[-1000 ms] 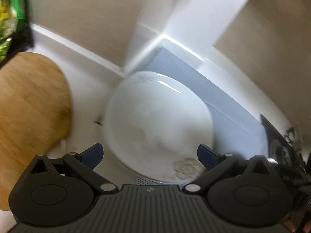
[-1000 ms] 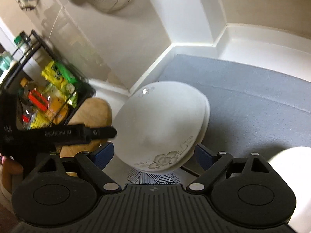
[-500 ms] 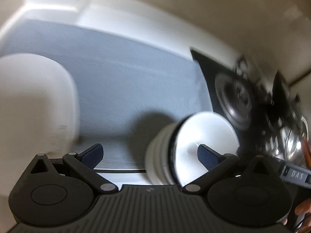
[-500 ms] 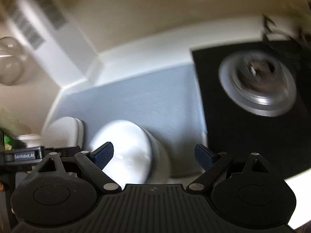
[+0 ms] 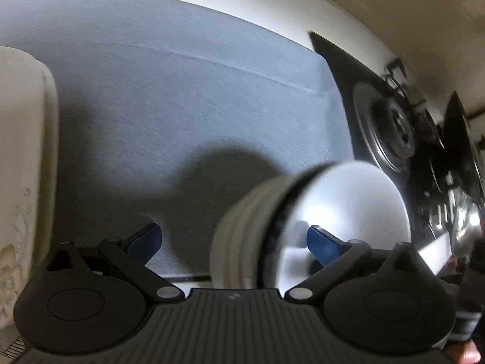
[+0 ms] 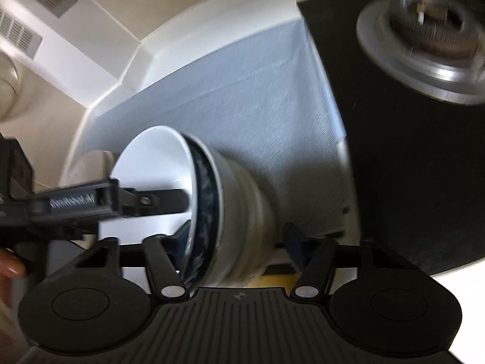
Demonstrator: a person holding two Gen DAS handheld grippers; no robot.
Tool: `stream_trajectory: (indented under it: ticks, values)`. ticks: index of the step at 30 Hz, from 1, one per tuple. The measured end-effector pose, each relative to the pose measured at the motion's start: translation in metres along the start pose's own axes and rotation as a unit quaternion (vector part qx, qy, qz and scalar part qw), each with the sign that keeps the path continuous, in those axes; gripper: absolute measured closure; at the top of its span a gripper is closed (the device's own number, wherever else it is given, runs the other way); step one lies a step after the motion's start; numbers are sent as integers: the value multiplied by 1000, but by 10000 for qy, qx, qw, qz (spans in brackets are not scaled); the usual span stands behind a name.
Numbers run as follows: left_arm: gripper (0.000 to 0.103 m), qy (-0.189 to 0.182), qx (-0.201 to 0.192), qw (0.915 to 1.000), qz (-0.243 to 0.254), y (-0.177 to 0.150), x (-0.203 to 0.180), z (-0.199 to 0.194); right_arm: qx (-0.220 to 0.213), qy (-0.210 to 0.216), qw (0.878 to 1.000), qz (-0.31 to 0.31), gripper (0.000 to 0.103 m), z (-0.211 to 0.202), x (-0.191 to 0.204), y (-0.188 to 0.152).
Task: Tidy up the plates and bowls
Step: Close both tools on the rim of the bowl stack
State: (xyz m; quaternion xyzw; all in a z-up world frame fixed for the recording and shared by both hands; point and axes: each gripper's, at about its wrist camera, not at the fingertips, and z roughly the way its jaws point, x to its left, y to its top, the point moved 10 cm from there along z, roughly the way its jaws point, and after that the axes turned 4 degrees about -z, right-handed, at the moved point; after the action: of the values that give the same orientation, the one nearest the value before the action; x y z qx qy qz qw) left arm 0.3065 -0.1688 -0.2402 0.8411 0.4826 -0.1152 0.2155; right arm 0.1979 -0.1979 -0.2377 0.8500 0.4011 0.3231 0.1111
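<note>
Left wrist view: left gripper (image 5: 232,236) spread wide, jaws just narrowed slightly, straddling the rim of a glossy white round stack of bowls (image 5: 312,230) on the ribbed grey mat (image 5: 182,97); cream floral plates (image 5: 21,182) now at far left, no longer centred. Right wrist view: right gripper (image 6: 236,236) half-spread, jaws just closing around the stack's ridged wall, contact blurred; black stove burner (image 6: 424,48) looms nearer than before.

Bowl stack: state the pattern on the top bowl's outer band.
Dark blue with pale markings on the top bowl; right wrist view shows it best.
</note>
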Motion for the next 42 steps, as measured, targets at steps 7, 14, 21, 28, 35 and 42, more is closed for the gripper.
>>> stream_trajectory:
  ticks: [7, 14, 21, 28, 35, 42]
  values:
    - [27, -83, -127, 9993, 349, -3, -24, -6, 67, -7, 10000, -25, 48, 0, 5, 0]
    - [40, -1, -253, 9985, 482, -2, -22, -18, -26, -101, 9997, -225, 56, -7, 9, 3]
    - [46, -86, -295, 9989, 359, -3, -13, -28, -74, -46, 9999, -115, 62, -12, 7, 3]
    - [46, -250, -237, 9990, 286, -2, -5, -25, -134, -50, 9996, -232, 59, -10, 5, 4]
    - [13, -295, -8, 9995, 73, -6, 1, -10, 11, 50, 10000, 20, 50, -5, 0, 4]
    - [17, -553, 147, 9983, -124, -7, -10, -5, 415, 314, 9968, 603, 38, 6, -5, -4]
